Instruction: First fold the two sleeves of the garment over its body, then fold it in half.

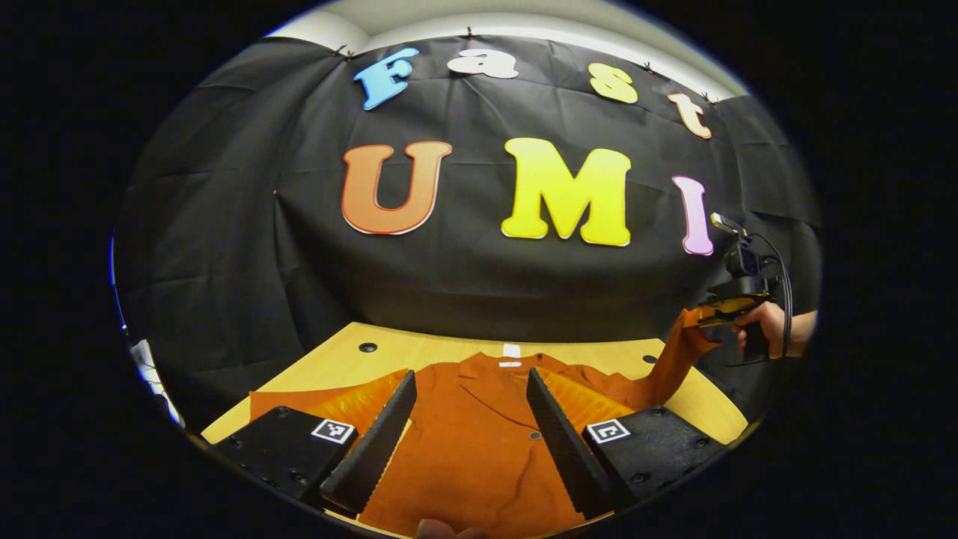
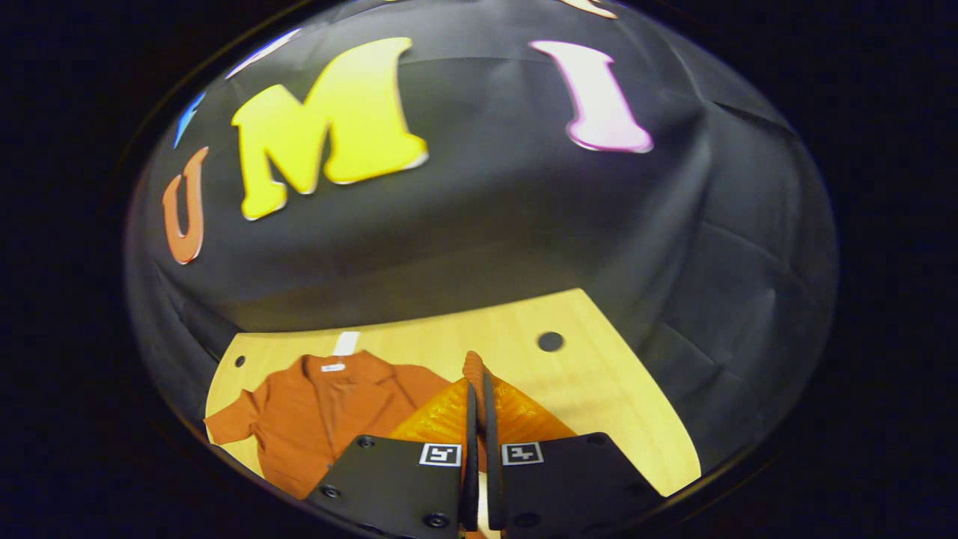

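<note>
A rust-orange garment [image 1: 471, 442] with a collar and buttons lies spread on the wooden table [image 1: 352, 355]. My left gripper [image 1: 468, 430] hovers open over its body, fingers wide apart with nothing between them. Off to the right, a hand holds my right gripper [image 1: 707, 318], which has lifted one sleeve [image 1: 666, 367] off the table. In the right gripper view the right gripper [image 2: 476, 397] is shut on that sleeve's cuff [image 2: 473, 368], and the garment's body [image 2: 322, 419] lies to the left with its other sleeve [image 2: 228, 423] spread out flat.
The black cloth wall [image 1: 479, 284] rises just behind the table. Round holes [image 2: 550, 341] sit near the table's back corners. Bare wood [image 2: 621, 404] stretches to the right of the garment. A white tag [image 1: 511, 352] lies at the collar.
</note>
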Demonstrator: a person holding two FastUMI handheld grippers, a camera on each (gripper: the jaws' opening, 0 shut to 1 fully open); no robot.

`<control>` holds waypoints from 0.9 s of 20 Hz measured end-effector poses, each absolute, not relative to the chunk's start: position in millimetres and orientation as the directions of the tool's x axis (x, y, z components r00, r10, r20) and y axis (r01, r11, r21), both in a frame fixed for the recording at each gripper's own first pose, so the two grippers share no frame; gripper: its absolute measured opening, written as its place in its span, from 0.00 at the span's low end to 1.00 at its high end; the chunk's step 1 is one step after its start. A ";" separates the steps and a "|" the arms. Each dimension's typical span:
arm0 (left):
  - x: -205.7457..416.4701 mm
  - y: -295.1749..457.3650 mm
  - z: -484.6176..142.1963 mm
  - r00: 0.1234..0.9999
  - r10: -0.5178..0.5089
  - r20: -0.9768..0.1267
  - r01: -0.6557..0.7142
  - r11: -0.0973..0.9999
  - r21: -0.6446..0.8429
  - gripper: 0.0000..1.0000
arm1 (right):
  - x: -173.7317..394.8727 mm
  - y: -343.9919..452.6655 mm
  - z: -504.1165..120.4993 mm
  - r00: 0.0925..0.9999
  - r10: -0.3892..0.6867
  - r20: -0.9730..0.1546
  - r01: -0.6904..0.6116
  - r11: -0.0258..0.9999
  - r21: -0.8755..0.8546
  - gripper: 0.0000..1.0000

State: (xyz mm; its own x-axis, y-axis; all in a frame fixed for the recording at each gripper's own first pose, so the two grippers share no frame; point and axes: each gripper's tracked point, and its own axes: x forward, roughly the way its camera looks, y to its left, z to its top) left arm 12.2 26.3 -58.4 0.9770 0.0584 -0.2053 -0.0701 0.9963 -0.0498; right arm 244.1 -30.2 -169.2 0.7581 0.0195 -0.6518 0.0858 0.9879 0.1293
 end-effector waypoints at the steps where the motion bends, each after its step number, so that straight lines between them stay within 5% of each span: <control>1: 11.5 39.3 -57.2 0.977 0.071 -0.201 -0.083 0.995 -0.054 0.96 | 252.8 0.6 -163.5 0.760 0.050 -0.648 0.043 0.991 0.127 0.05; 9: -10.6 142.4 -62.7 0.958 0.197 -0.206 -0.215 0.974 -0.069 0.97 | 263.7 233.0 -209.7 0.667 0.263 -0.697 -0.259 0.959 0.114 0.05; 18: -30.5 195.2 -77.9 0.935 0.254 -0.248 -0.273 0.961 -0.043 0.97 | 249.8 344.6 -326.0 0.547 0.262 -0.795 -0.341 0.937 0.075 0.06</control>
State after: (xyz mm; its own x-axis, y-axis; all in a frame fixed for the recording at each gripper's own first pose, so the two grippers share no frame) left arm -30.5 195.2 -77.9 0.9348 0.2545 -0.2478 -0.2730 0.9610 -0.0430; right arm 249.8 344.6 -326.0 0.5467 0.2623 -0.7952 -0.3408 0.9371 0.0748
